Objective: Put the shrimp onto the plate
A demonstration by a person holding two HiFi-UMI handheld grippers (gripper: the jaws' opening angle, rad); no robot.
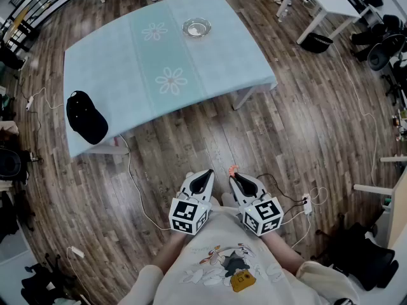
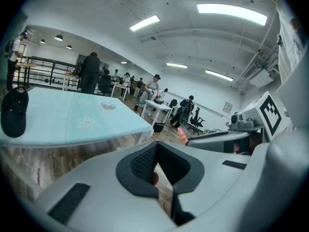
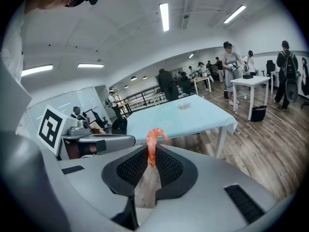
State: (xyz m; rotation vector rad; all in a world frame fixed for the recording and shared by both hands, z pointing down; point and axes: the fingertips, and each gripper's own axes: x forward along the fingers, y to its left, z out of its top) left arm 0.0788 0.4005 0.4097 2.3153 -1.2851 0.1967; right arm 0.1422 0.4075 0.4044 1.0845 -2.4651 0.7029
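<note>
You are standing on the wood floor (image 1: 305,138) and holding both grippers close in front of your body, side by side. They are pointing toward the bench (image 1: 210,62).

The right gripper (image 3: 151,151) is pinching the shrimp (image 3: 153,139). Its jaws are squeezing the lower end of the shrimp. The orange, curled end is sticking up past the tips. In the head view the shrimp is showing as a small orange bit at the front of that gripper, over the floor.

The left gripper (image 2: 155,148) is clenched with nothing in it. Its two dark pads are meeting at the tips, and only floor is showing through the slit behind them. The two grippers are sitting just beside each other.

The bench is standing well apart from you, ahead of the grippers. A pale blue cloth with white flowers is covering it. The plate (image 1: 196,27) is sitting on the far part of the bench, and it is looking clear like glass. The shrimp is well apart from the plate. A black cap (image 1: 86,116) is lying at the near left corner of the bench, well apart from the plate too.

Other people (image 3: 231,66) are standing by white tables (image 1: 321,2) far behind the bench.
</note>
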